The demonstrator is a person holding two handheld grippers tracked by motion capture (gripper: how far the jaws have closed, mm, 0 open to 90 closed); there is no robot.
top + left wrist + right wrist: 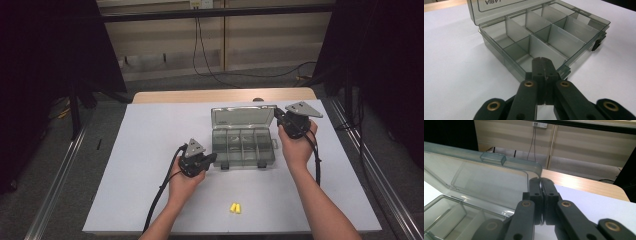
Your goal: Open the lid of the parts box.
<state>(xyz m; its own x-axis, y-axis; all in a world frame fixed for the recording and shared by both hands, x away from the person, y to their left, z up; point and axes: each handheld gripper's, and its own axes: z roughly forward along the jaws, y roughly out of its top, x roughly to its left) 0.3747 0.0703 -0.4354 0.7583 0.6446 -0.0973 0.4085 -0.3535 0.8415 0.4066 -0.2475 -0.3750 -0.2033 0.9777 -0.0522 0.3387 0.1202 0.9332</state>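
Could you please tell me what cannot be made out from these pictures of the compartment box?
- Lid lettering: cut off by the left gripper view's top edge.
- Right claw contact with the lid: hidden behind its shut jaws.
- Yellow pieces: too small in the high view to identify.

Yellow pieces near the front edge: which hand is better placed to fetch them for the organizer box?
Left, probably. The left gripper sits at the compartment box's front-left corner, nearer the yellow pieces. The right gripper is up at the open lid's far corner. Both are shut, so either must open first.
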